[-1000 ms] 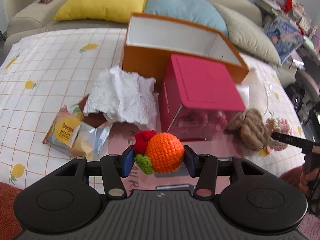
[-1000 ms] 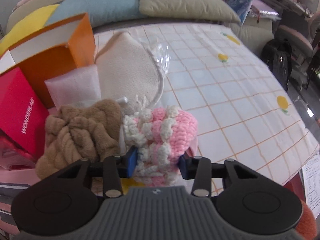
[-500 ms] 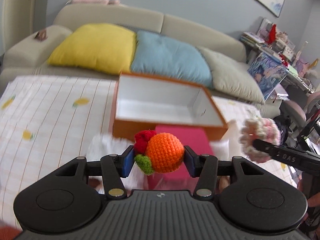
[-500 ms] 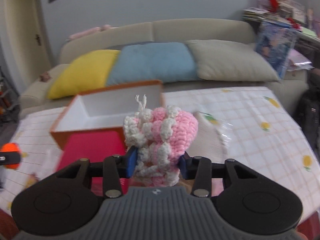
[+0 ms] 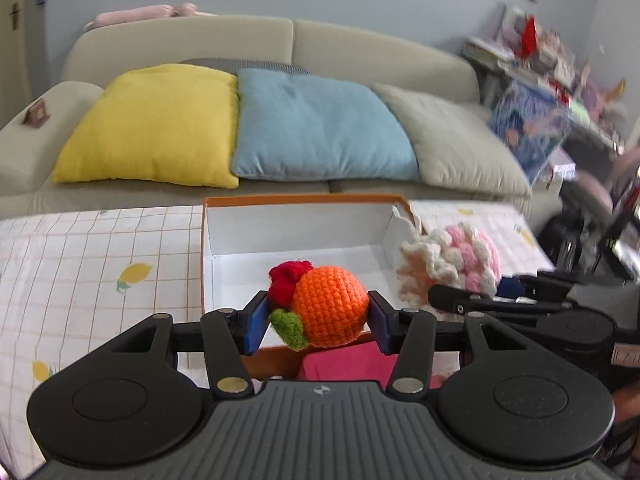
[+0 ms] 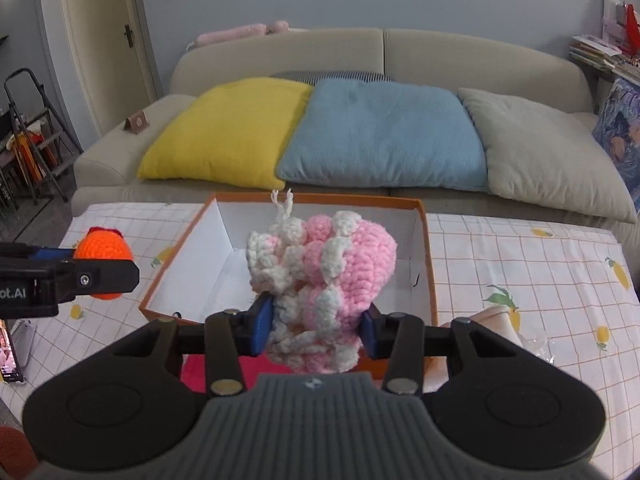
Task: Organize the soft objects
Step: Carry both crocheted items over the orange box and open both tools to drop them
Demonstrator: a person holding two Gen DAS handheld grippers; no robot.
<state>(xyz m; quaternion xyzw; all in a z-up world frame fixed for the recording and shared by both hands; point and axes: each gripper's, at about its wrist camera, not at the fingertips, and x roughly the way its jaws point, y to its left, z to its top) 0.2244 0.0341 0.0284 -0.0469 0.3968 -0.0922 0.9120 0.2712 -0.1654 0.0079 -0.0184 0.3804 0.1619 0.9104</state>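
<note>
Crochet work is filling both tools: the left tool [image 5: 318, 320] is clenching an orange crocheted fruit [image 5: 329, 306] with a red tuft and a green leaf between its blue pads [image 5: 255, 322], and the right tool [image 6: 318, 326] is gripping a pink-and-white crocheted flower [image 6: 324, 276] whose white yarn tail is sticking upward. Both toys are hanging in the air over the near edge of an open orange box [image 6: 424, 240] with a white interior, which is sitting on the counter [image 6: 520, 264] under a white checked cloth printed with lemons. In the right wrist view the left tool is reaching in from the left side, with the orange fruit showing near the box's left wall. In the left wrist view the right tool [image 5: 500, 292] is appearing at the right, holding the flower just beside the box's right wall. A pink box [image 5: 344, 362] is lying in front of the orange box, partly hidden by the tools. Behind the counter, a beige sofa [image 6: 480, 60] is carrying a yellow cushion [image 6: 228, 128], a blue cushion [image 6: 380, 132] and a beige cushion [image 6: 540, 148].
</note>
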